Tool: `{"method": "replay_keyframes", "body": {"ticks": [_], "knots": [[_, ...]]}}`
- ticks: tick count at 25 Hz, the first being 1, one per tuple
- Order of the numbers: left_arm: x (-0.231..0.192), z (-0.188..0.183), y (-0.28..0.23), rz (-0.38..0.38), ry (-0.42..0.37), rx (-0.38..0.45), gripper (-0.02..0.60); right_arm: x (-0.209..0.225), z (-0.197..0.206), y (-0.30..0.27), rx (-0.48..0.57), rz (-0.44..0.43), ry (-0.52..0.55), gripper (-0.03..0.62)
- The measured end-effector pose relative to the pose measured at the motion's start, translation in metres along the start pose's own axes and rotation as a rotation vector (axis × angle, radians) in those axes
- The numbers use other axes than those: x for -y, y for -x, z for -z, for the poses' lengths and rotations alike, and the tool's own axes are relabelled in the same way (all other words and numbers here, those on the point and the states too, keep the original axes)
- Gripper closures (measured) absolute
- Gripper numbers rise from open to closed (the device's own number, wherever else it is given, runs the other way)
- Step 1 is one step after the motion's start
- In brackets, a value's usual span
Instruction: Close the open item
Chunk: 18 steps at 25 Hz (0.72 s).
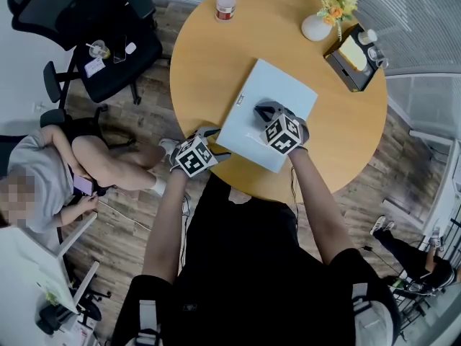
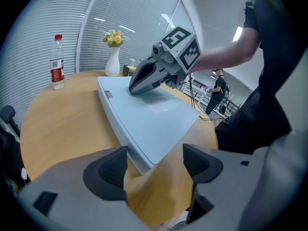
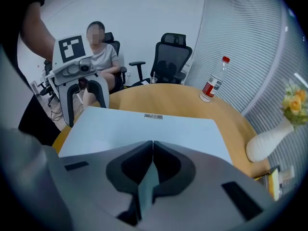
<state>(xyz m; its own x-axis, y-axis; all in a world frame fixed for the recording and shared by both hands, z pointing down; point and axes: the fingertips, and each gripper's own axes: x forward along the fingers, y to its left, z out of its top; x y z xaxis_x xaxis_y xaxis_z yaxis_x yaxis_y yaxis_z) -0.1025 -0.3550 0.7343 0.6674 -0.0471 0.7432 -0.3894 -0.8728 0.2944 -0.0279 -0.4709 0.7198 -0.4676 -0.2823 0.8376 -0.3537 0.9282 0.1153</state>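
A pale blue-grey laptop (image 1: pixel 281 91) lies flat on the round wooden table (image 1: pixel 205 63) with its lid down. My right gripper (image 1: pixel 261 109) is shut with nothing in it, and its tips rest on the lid near the middle; the same lid (image 3: pixel 144 126) fills the right gripper view below the shut jaws (image 3: pixel 153 150). My left gripper (image 1: pixel 216 143) stands open at the laptop's near left corner, the corner (image 2: pixel 149 158) just ahead of its spread fingers (image 2: pixel 155 163). In the left gripper view the right gripper (image 2: pixel 134 88) presses on the lid (image 2: pixel 144 119).
A water bottle (image 1: pixel 226 0) stands at the table's far edge. A white vase of flowers (image 1: pixel 317 26) and a box of small items (image 1: pixel 353 58) sit at the far right. A black office chair (image 1: pixel 108 49) and a seated person (image 1: pixel 57 171) are to the left.
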Motion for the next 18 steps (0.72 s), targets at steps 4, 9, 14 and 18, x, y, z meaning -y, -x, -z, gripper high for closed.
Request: {"method": "replay_keyframes", "body": {"ticks": [4, 9, 14, 18], "knots": [[0.000, 0.000, -0.002, -0.008, -0.011, -0.007, 0.232, 0.001, -0.001, -0.002, -0.002, 0.002, -0.014, 0.588], [-0.001, 0.001, -0.003, -0.014, 0.001, -0.004, 0.232, 0.002, -0.002, -0.001, 0.014, 0.029, -0.019, 0.588], [0.000, 0.005, -0.002, -0.025, 0.028, 0.013, 0.232, 0.007, -0.004, 0.008, 0.114, 0.008, -0.189, 0.586], [0.003, 0.006, 0.002, -0.035, 0.056, 0.039, 0.232, 0.007, -0.007, 0.015, 0.168, -0.010, -0.221, 0.586]]}}
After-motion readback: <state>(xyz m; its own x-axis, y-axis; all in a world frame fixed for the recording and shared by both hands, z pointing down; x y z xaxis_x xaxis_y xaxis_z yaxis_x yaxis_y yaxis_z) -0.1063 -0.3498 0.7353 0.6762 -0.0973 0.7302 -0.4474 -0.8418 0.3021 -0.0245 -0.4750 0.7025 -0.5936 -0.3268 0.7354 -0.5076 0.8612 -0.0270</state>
